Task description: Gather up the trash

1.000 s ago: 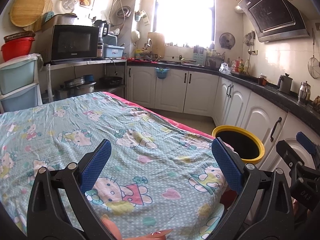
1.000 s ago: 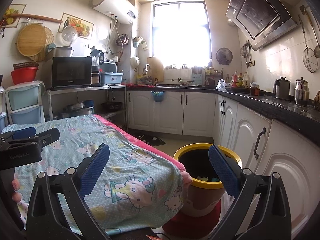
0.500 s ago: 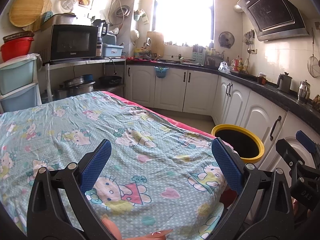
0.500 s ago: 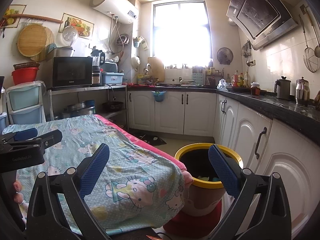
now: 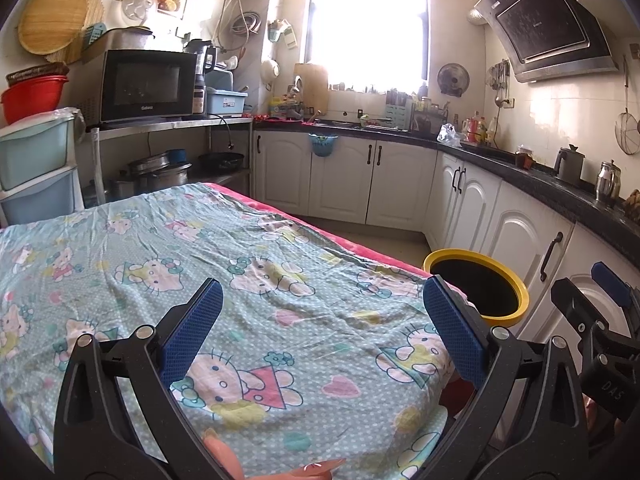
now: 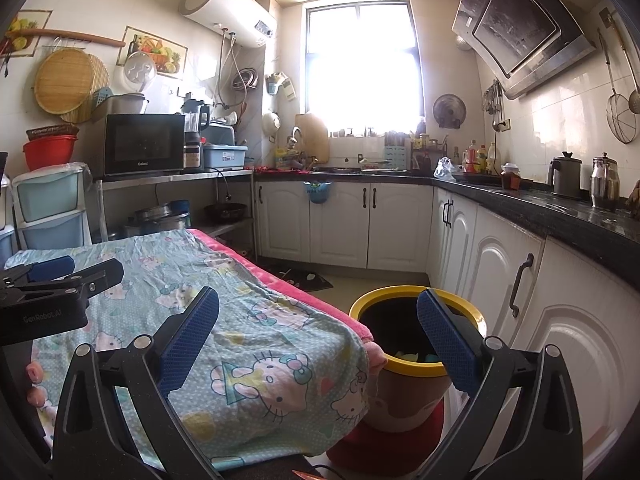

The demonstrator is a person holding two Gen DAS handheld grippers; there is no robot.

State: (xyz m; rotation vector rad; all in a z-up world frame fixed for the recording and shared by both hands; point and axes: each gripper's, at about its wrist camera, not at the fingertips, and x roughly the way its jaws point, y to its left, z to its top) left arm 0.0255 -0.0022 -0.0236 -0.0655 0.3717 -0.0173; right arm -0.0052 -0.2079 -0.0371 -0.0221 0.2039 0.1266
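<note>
A yellow-rimmed trash bin point(image 5: 520, 292) point(image 6: 360, 308) stands on the floor at the table's right corner, with a few pale scraps point(image 6: 408, 356) lying inside. The table wears a teal cartoon-cat cloth point(image 5: 240, 280) point(image 6: 248, 344) and I see no trash on it. My left gripper point(image 5: 322, 320) hovers open over the cloth's near end, nothing between its blue pads. My right gripper point(image 6: 318, 324) is open too, held over the table corner and the bin. In each view the other gripper shows at the edge: right one point(image 5: 600, 320), left one point(image 6: 52, 280).
White cabinets point(image 6: 500, 248) under a dark counter point(image 6: 560, 208) run along the right and far walls, close behind the bin. A shelf with a microwave point(image 5: 148, 84) and plastic drawers point(image 5: 36, 168) stands left. A red stool or mat point(image 6: 360, 444) sits under the bin.
Both grippers stay open and nearly still. The views have shifted only slightly.
</note>
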